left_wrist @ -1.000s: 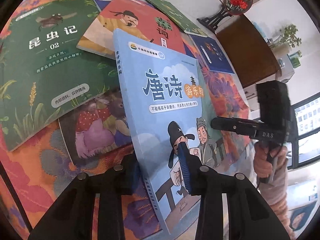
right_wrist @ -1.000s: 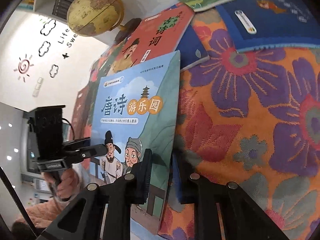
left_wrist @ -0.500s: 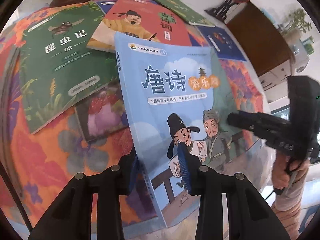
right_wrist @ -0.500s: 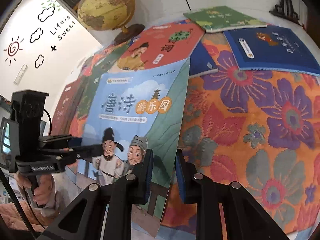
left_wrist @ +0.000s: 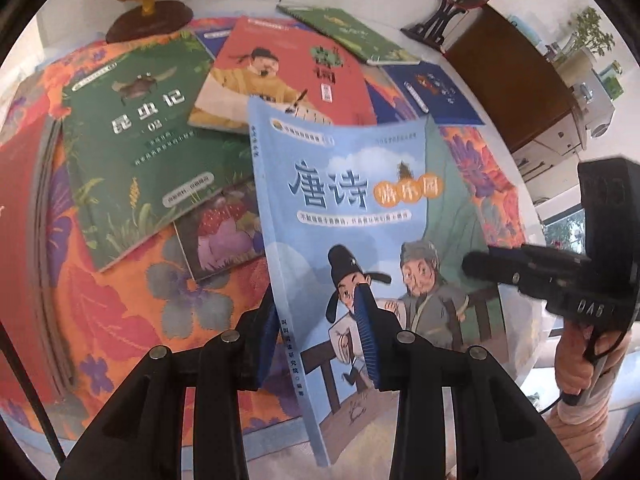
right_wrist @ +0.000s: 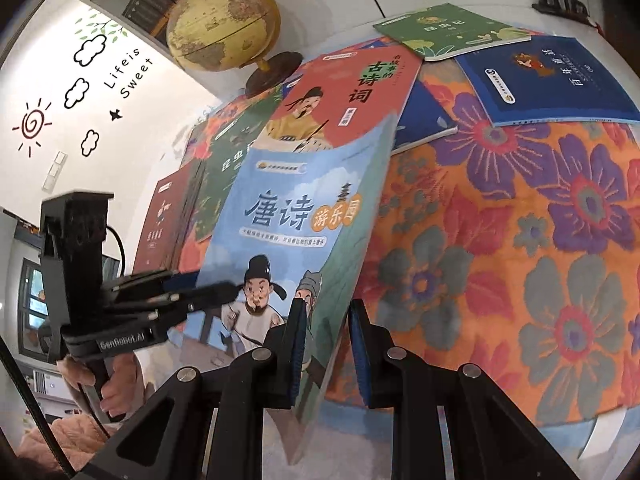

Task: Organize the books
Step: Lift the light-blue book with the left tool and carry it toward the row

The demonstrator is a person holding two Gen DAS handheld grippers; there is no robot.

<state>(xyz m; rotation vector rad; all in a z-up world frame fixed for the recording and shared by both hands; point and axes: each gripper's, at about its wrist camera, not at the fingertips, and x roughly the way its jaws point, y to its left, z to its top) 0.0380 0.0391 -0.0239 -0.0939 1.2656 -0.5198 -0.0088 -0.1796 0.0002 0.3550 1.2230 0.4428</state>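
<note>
Left wrist view: my left tongs (left_wrist: 320, 344) are clamped on the spine edge of the blue book (left_wrist: 360, 216), holding it lifted and tilted above the floral cloth (left_wrist: 120, 300) on the desk. Behind it lie a green book (left_wrist: 148, 140) and a red book (left_wrist: 288, 76), overlapping; a navy book (left_wrist: 436, 92) sits toward the far right edge. My right tongs (left_wrist: 472, 264) reach in at the book's right side.

Right wrist view: my right tongs (right_wrist: 326, 340) straddle the blue book's (right_wrist: 296, 216) free edge, pads apart, not pinching. My left tongs (right_wrist: 216, 290) grip its opposite edge. A globe (right_wrist: 224, 24) stands at the far corner.
</note>
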